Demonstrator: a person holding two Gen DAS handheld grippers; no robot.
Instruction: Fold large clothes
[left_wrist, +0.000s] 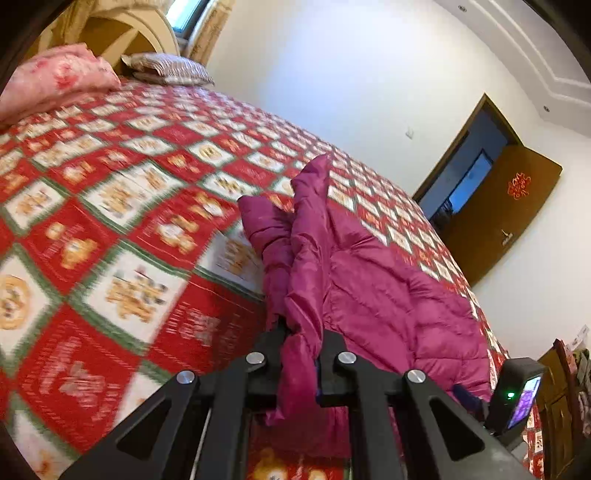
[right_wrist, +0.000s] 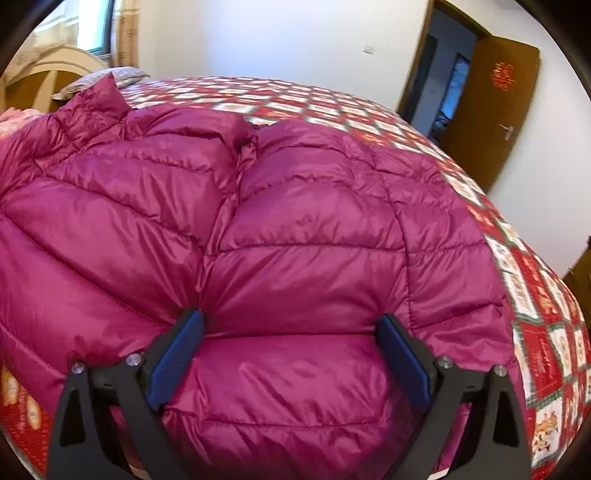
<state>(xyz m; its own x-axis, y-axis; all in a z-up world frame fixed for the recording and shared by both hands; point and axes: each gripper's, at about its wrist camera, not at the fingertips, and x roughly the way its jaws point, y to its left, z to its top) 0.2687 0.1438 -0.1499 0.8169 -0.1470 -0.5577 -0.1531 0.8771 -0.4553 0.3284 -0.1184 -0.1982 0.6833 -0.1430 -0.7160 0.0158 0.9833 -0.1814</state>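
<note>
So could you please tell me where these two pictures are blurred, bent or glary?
Left wrist view: the bedspread is motion-smeared at left, while the magenta jacket pinched in the left hand-held gripper stays fairly sharp; the fisheye bows the wall and door. Right wrist view: mostly sharp, soft sheen on the jacket, bed edge curved, corners vignetted black.

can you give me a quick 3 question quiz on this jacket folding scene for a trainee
1. True or false: the left gripper is shut on a fold of the magenta puffer jacket.
2. How do the right gripper jaws stand? A) spread wide over the jacket B) clamped shut on a sleeve C) holding a pillow
3. What does the jacket lie on?

Key:
1. True; fabric is pinched between its fingers.
2. A; the blue pads sit far apart, with jacket bulging between them.
3. The bed's red and white patterned bedspread.
</note>
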